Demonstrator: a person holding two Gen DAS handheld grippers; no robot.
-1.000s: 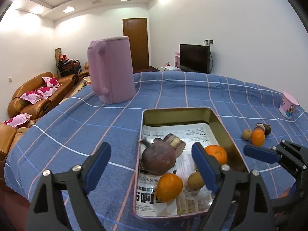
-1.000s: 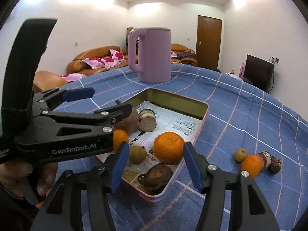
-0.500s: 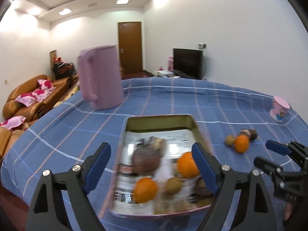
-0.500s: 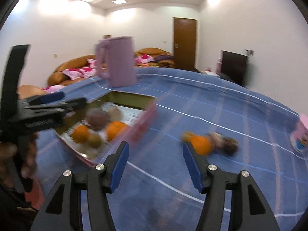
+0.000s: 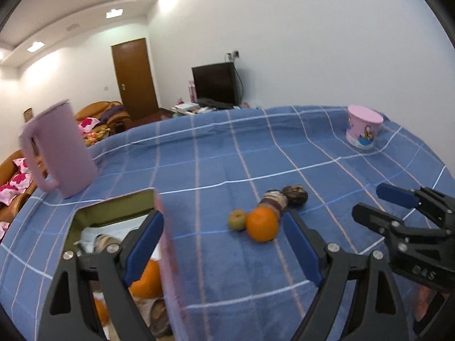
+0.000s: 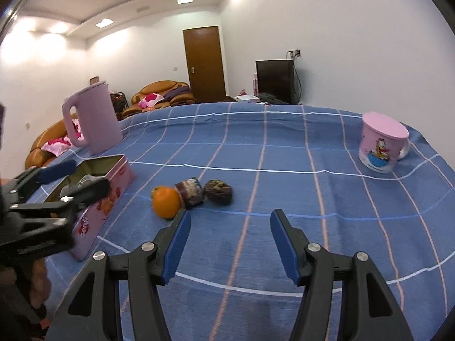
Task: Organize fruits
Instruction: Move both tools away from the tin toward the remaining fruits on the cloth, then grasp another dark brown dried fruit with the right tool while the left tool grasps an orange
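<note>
Loose fruit lies in a cluster on the blue checked tablecloth: an orange (image 5: 262, 224) (image 6: 166, 201), a small green-brown fruit (image 5: 237, 219), a striped purple piece (image 5: 273, 199) (image 6: 190, 193) and a dark wrinkled fruit (image 5: 296, 195) (image 6: 218, 192). The pink metal tin (image 5: 166, 255) (image 6: 111, 199) at left holds oranges (image 5: 146, 280) and other fruit on newspaper. My left gripper (image 5: 224, 244) is open, just short of the cluster. My right gripper (image 6: 229, 245) is open and empty, right of and nearer than the cluster.
A tall pink jug (image 5: 58, 149) (image 6: 91, 120) stands behind the tin. A pink lidded mug (image 5: 363, 126) (image 6: 381, 145) stands far right near the table edge. The other gripper shows in each view, at the right (image 5: 409, 227) and at the left (image 6: 42, 210).
Both grippers have swung right, away from the tin toward the loose fruit cluster. Both stay open and empty.
</note>
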